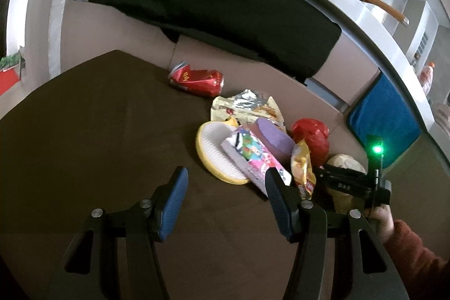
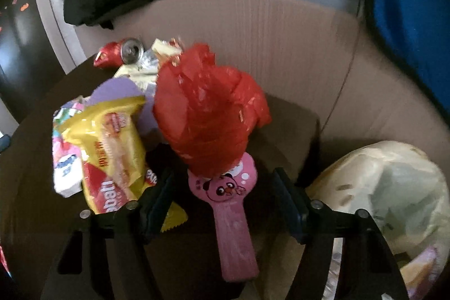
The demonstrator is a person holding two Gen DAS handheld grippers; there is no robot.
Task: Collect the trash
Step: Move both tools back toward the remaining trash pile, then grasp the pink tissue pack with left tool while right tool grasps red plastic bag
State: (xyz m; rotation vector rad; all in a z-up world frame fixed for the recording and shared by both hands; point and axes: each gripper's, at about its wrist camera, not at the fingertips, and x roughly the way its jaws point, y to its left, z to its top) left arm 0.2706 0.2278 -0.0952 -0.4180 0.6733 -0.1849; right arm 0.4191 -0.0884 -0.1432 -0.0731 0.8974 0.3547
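Observation:
A pile of trash lies on the dark brown table (image 1: pixel 84 131): a crushed red can (image 1: pixel 197 79), a foil snack bag (image 1: pixel 247 106), a yellow-rimmed white brush (image 1: pixel 216 156), a pink printed packet (image 1: pixel 253 156), a yellow snack wrapper (image 1: pixel 302 167) and a crumpled red plastic bag (image 1: pixel 312 137). My left gripper (image 1: pixel 225 184) is open, just short of the pile. In the right wrist view my right gripper (image 2: pixel 223 190) is open around a pink cartoon paddle (image 2: pixel 233 215) lying under the red bag (image 2: pixel 208 114). The yellow wrapper (image 2: pixel 112 148) is at its left finger.
A trash bin lined with a pale bag (image 2: pixel 388 204) stands to the right of the table. A black cushion (image 1: pixel 208 4) and a blue cushion (image 1: pixel 385 117) lie on the beige sofa behind. A white counter (image 1: pixel 351 2) carries a wooden-handled pan.

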